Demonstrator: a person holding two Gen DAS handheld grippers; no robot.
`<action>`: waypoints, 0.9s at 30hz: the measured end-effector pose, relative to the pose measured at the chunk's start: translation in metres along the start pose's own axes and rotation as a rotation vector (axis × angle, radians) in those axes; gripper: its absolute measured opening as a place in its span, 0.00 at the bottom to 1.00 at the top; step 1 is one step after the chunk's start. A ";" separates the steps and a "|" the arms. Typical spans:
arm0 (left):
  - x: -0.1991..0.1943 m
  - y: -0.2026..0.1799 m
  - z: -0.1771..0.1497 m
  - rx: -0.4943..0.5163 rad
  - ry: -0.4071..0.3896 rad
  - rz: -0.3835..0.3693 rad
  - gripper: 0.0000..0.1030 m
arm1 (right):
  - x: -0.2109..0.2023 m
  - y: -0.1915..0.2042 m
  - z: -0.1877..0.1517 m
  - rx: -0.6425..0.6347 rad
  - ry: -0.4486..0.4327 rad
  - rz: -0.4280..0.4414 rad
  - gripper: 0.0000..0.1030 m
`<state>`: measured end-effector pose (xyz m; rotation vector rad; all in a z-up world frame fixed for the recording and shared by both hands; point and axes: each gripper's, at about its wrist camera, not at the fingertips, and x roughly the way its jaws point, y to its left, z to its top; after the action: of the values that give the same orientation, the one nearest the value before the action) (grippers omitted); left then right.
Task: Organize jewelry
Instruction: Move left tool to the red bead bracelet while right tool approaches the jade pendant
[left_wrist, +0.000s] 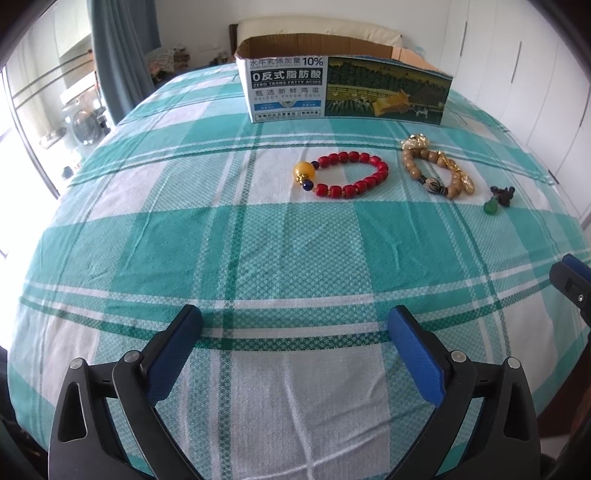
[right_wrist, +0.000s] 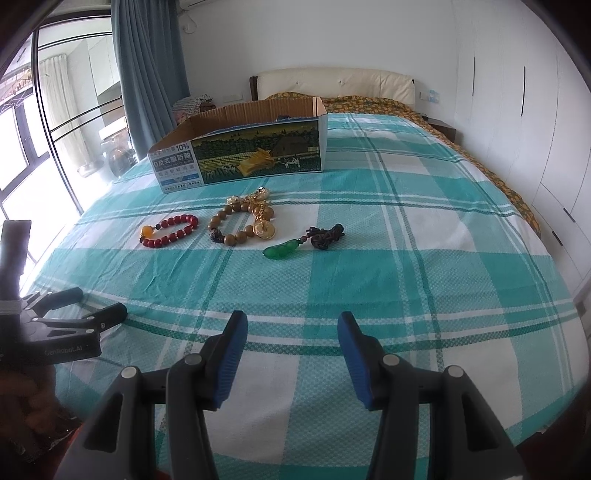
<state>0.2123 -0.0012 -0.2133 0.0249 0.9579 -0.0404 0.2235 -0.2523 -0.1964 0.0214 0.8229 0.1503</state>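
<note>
Both grippers, left gripper (left_wrist: 295, 317) and right gripper (right_wrist: 292, 323), gape empty; box (left_wrist: 288, 88) reads "ZERO TRANS FATTY ACIDS", "10%".

- The cardboard box (left_wrist: 347, 88) on the bed has "10%" printed at the top of its white front panel, after a line of Chinese characters
- Under that, big white-on-dark "0反式脂肪酸" with "ZERO TRANS FATTY ACIDS" right below
- Then "甄选新鲜鸡蛋" and "SELECT FRESH EGGS"; the smaller print lower down is too tiny to read
- The left gripper (right_wrist: 88, 306) body says "GenRobot.AI", seen from the right wrist view
</note>
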 end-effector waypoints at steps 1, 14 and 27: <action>0.000 0.000 0.000 0.000 0.000 0.000 0.98 | 0.000 -0.001 0.000 0.004 0.002 0.000 0.50; 0.002 0.000 0.002 0.004 0.011 -0.007 1.00 | 0.011 -0.012 0.006 0.053 0.025 0.011 0.50; -0.001 0.007 0.017 -0.044 -0.017 -0.050 0.98 | 0.016 -0.012 0.005 0.058 0.036 0.022 0.50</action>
<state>0.2261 0.0056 -0.2022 -0.0396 0.9424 -0.0658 0.2394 -0.2615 -0.2056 0.0830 0.8625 0.1475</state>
